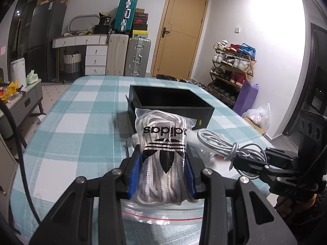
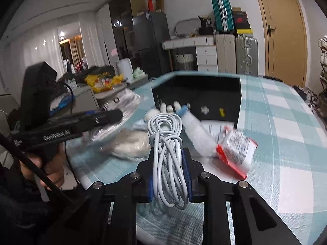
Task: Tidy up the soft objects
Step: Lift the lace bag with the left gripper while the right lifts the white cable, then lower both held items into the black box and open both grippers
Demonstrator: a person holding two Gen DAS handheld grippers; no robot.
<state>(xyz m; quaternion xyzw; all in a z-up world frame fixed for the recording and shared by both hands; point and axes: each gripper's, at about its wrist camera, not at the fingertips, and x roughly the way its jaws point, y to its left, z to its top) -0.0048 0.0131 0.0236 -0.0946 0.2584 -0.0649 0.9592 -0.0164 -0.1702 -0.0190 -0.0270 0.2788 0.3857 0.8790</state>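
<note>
My left gripper [image 1: 163,163] is shut on a clear zip bag of white laces with a black adidas logo [image 1: 163,143], held above the table in front of the open black box [image 1: 169,100]. My right gripper [image 2: 168,163] is shut on a coiled white cable [image 2: 167,143]; the cable also shows in the left wrist view [image 1: 224,145] with the right gripper [image 1: 241,163] at its near end. The black box [image 2: 200,94] lies ahead of the right gripper. A red and white packet [image 2: 235,149] and a bubble-wrapped item [image 2: 196,128] lie on the checked cloth.
The table has a teal and white checked cloth [image 1: 81,122]. A pale soft bundle [image 2: 130,145] lies left of the cable. The left gripper's body [image 2: 71,126] is at the left in the right wrist view. Suitcases, drawers and a shoe rack [image 1: 231,69] stand beyond the table.
</note>
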